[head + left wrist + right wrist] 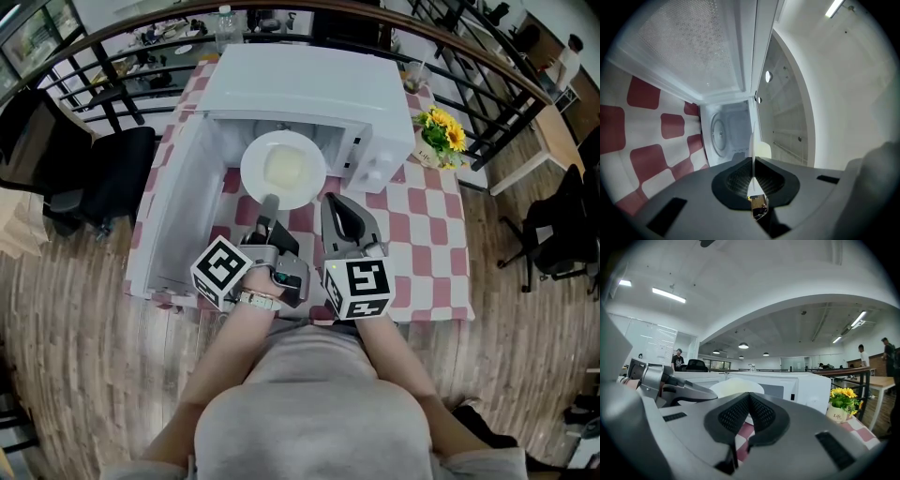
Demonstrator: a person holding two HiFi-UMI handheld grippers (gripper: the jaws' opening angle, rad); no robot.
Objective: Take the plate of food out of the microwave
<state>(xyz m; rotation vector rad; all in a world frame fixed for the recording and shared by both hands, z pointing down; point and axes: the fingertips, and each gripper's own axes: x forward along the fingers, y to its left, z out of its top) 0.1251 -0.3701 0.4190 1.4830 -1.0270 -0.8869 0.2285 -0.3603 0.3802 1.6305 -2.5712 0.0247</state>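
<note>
A white plate point(283, 169) with pale yellow food hangs just outside the mouth of the white microwave point(309, 89). My left gripper point(270, 202) is shut on the plate's near rim. In the left gripper view the plate point(753, 140) shows edge-on between the closed jaws of the left gripper point(753, 161), with the empty microwave cavity point(729, 131) and its turntable behind. My right gripper point(335, 202) sits just right of the plate, shut and empty. From the right gripper view, the right gripper point(749, 397) points past the plate point(736, 386) toward the microwave point(806, 390).
The microwave door point(178, 206) swings open to the left, over the red-and-white checked tablecloth point(422, 244). A small pot of yellow flowers point(442, 131) stands right of the microwave. Black chairs and a railing surround the table.
</note>
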